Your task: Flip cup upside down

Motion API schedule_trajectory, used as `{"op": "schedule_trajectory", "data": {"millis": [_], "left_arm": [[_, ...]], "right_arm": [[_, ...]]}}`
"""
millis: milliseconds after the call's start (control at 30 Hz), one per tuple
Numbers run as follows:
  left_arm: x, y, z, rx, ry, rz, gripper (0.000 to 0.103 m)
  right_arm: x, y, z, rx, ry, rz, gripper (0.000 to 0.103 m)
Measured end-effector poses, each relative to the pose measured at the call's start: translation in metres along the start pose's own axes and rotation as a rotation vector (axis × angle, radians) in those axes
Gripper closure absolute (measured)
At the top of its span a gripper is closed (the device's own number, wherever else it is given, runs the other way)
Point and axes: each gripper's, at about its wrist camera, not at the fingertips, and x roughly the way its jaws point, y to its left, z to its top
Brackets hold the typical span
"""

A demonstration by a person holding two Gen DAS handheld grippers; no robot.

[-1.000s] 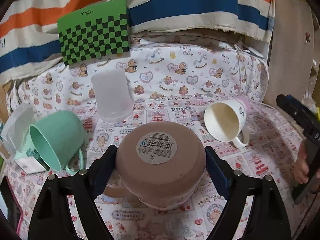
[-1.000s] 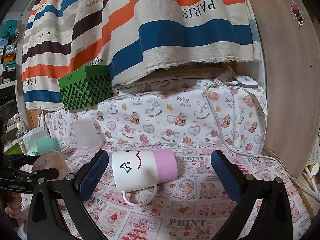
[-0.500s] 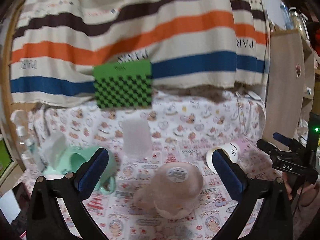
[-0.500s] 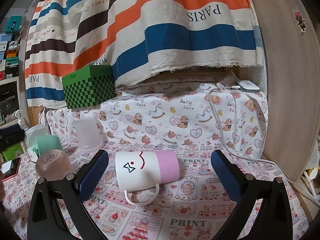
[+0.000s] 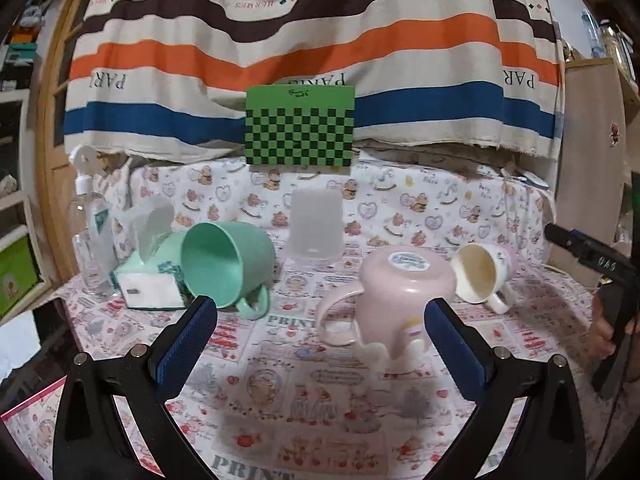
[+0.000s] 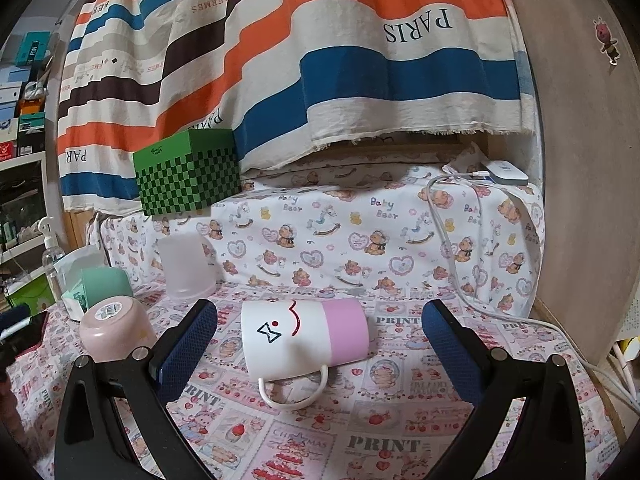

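Observation:
A pink cup (image 5: 400,300) stands upside down on the printed cloth, its barcode label on top; it also shows in the right wrist view (image 6: 116,330). My left gripper (image 5: 320,344) is open and empty, drawn back in front of it. A white and pink mug (image 6: 304,336) lies on its side, handle toward me; it also shows in the left wrist view (image 5: 482,272). My right gripper (image 6: 320,352) is open and empty, its jaws on either side of that mug, apart from it. A green mug (image 5: 224,264) lies on its side. A frosted cup (image 5: 316,224) stands upside down behind.
A tissue box (image 5: 148,284) and a spray bottle (image 5: 90,236) stand at the left. A green checkered box (image 5: 300,132) sits on the raised ledge at the back. A white cable (image 6: 460,268) and charger (image 6: 504,172) lie at the right by a wooden panel (image 6: 592,160).
My left gripper has let go of the pink cup, opened wide and drawn back and up; the cup now stands upside down alone. My right gripper has barely moved.

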Motion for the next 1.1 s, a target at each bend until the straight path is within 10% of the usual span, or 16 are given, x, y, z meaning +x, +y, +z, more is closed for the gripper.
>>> {"op": "schedule_trajectory", "data": {"millis": [1100], "left_arm": [[-0.0045,0.0012,0.0003,0.002,-0.031,0.054,0.0]], "right_arm": [[0.0005,0.0071,-0.0008,-0.043,0.002,0.014,0.0]]}}
